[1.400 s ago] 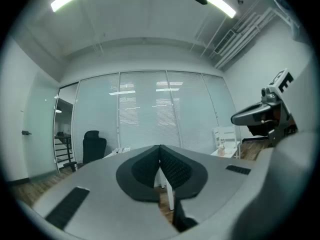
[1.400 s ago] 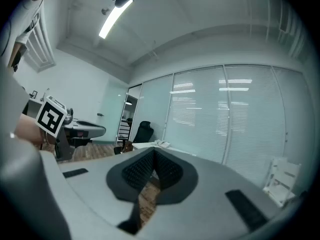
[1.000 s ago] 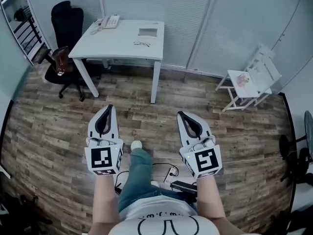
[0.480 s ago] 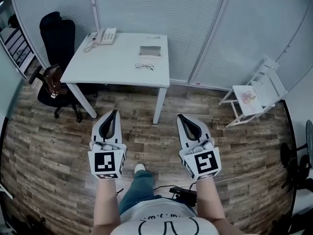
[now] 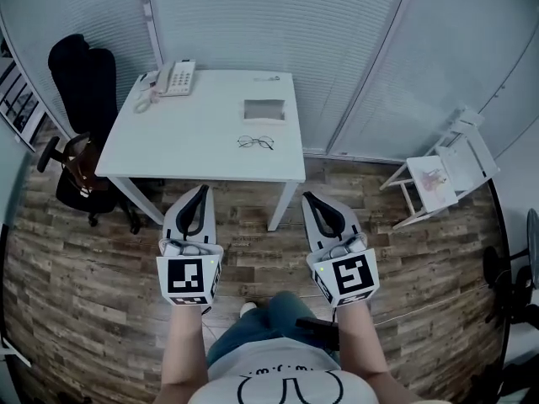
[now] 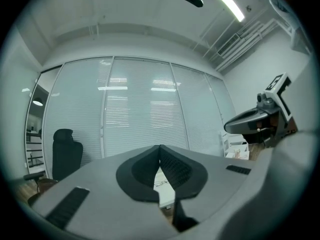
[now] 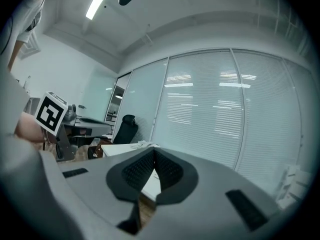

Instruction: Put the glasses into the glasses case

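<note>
The table (image 5: 194, 141) stands on the floor (image 5: 84, 251) with its far side against the partition wall (image 5: 278, 15). On the table, the telephone (image 5: 177, 77) sits at the far left corner. The glasses case (image 5: 264, 109) lies toward the far right. The glasses (image 5: 255, 143) lie just in front of the case, apart from it, nearer the table's right edge than its left. An office chair (image 5: 80, 82) stands left of the table, and a small chair (image 5: 442, 175) stands well to the right, near the wall. The left tool (image 5: 200, 190) and the right tool (image 5: 308, 197) are side by side above the floor, before the table's near edge, pointing toward it, with the person's leg (image 5: 269, 318) lower down between them.
</note>
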